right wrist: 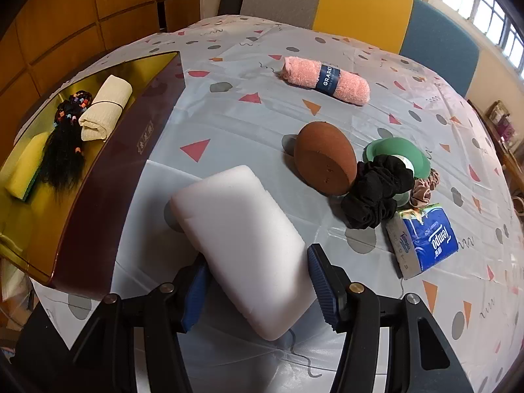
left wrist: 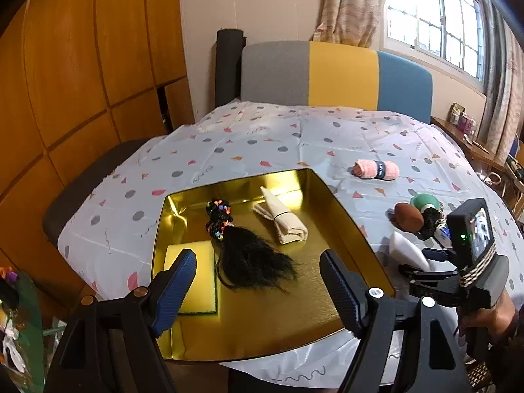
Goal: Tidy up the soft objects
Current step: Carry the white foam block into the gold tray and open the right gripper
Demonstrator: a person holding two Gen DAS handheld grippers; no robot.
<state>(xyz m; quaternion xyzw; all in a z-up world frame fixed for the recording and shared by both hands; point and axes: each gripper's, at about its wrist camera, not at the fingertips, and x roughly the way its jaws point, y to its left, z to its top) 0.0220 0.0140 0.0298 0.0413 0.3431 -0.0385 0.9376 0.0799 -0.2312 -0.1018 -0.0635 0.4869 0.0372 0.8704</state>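
Note:
A gold-lined box (left wrist: pixel 340 216) (right wrist: pixel 108 170) holds a yellow sponge (left wrist: pixel 196 275) (right wrist: pixel 26 167), a black hairpiece with beads (left wrist: pixel 249 258) (right wrist: pixel 65 150) and a rolled beige cloth (left wrist: pixel 285 219) (right wrist: pixel 104 111). My left gripper (left wrist: pixel 258 291) is open and empty above the box's near side. My right gripper (right wrist: pixel 258 285) has a white foam sponge (right wrist: pixel 242 242) (left wrist: pixel 406 249) between its fingers; both pads look close to its sides, and contact is unclear. The sponge rests on the table right of the box.
On the dotted tablecloth (right wrist: pixel 229 114) lie a pink rolled towel (right wrist: pixel 327 80) (left wrist: pixel 376 168), a brown ball (right wrist: pixel 324 162) (left wrist: pixel 409 217), a black scrunchie (right wrist: pixel 376 193), a green dish (right wrist: pixel 399 157), a pink scrunchie (right wrist: pixel 425 190) and a blue tissue pack (right wrist: pixel 425 242). A colour-block chair (left wrist: pixel 337 75) stands behind the table.

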